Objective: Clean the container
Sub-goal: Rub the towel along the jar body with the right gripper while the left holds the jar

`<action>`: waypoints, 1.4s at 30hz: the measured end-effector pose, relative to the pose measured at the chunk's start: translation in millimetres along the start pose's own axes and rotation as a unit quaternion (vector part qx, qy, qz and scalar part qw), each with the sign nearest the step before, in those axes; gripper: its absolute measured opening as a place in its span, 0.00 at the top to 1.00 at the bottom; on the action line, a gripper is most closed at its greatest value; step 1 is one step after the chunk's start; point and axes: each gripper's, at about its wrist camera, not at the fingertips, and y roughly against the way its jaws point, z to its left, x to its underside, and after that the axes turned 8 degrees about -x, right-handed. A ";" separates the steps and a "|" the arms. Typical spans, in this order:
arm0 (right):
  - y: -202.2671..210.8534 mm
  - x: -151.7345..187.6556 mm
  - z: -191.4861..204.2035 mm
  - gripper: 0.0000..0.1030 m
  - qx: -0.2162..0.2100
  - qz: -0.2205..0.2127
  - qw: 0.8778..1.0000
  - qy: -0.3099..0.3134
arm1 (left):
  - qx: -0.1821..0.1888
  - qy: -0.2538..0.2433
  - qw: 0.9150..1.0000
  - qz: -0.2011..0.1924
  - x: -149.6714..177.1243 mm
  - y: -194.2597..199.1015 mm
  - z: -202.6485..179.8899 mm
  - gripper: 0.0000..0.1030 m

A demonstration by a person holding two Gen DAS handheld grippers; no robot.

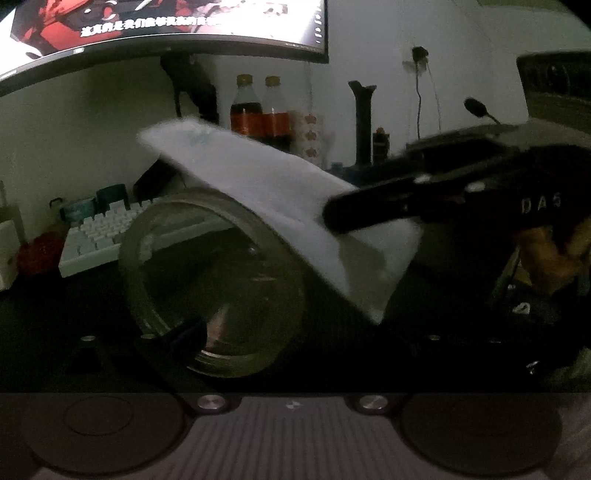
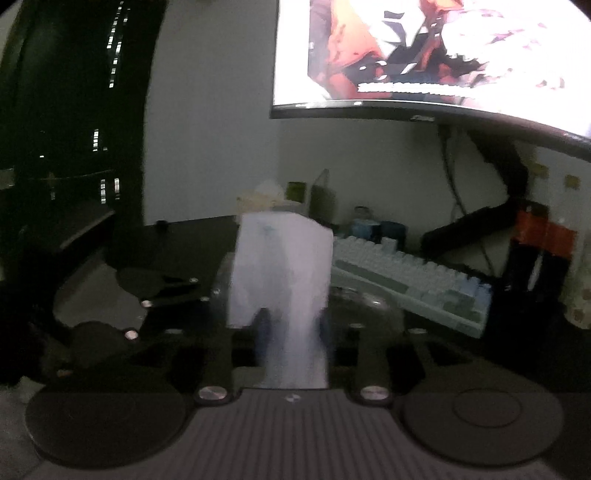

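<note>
A clear round container point(image 1: 221, 280) lies tilted on its side, off the dark desk, with my left gripper point(image 1: 240, 336) shut on it; one dark fingertip point(image 1: 188, 330) presses its lower wall and the other is lost in shadow. A white tissue point(image 1: 258, 184) drapes over the container's upper rim. My right gripper point(image 1: 332, 218) reaches in from the right at the tissue. In the right wrist view the tissue point(image 2: 280, 266) hangs blurred between the spread fingers of my right gripper point(image 2: 293, 326), with the container point(image 2: 369, 306) and the left gripper point(image 2: 173, 291) behind it.
A lit curved monitor point(image 1: 166, 22) hangs over the desk. Behind the container lie a white keyboard point(image 1: 96, 236) and small mugs point(image 1: 110, 197). Two cola bottles point(image 1: 258, 110) and a microphone point(image 1: 476, 107) stand at the back. A dark computer case point(image 2: 74, 110) fills the left.
</note>
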 end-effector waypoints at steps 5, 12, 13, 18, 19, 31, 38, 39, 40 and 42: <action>-1.6 -1.1 -7.3 0.68 -0.005 -0.026 0.999 -0.020 | 0.002 -0.001 1.000 0.000 2.1 0.0 -1.7 0.02; -24.6 9.8 -15.7 0.42 -0.025 0.022 0.997 -0.067 | 0.001 -0.008 1.000 -0.005 3.3 0.3 -2.0 0.01; -25.8 9.9 -18.5 0.41 -0.028 0.018 0.996 -0.079 | 0.002 -0.008 1.000 -0.005 3.5 0.2 -2.2 0.01; -30.4 7.2 -28.0 0.95 -0.038 -0.011 0.994 -0.106 | 0.004 -0.008 1.000 -0.007 4.9 0.2 -2.9 0.01; -30.4 6.7 -28.1 0.94 -0.035 -0.017 0.994 -0.104 | 0.003 -0.009 1.000 -0.008 5.2 0.6 -3.2 0.00; -29.7 -21.2 -20.1 0.93 -0.055 -0.071 0.991 -0.103 | 0.017 -0.004 1.000 -0.004 5.5 0.8 2.2 0.00; -51.1 -14.3 -27.2 0.93 -0.009 -0.062 0.996 -0.062 | 0.018 -0.003 1.000 -0.003 6.5 3.8 4.4 0.00; -51.3 -13.1 -31.7 0.93 0.009 -0.060 0.996 -0.060 | 0.018 -0.002 1.000 -0.003 6.6 4.1 5.1 0.00; -51.4 -12.1 -37.4 0.92 0.022 -0.059 0.996 -0.066 | 0.017 -0.001 1.000 -0.002 6.7 4.5 5.3 0.00; -51.0 -9.8 -48.3 0.91 0.036 -0.060 0.994 -0.089 | 0.017 -0.001 1.000 -0.002 6.9 5.3 5.8 0.01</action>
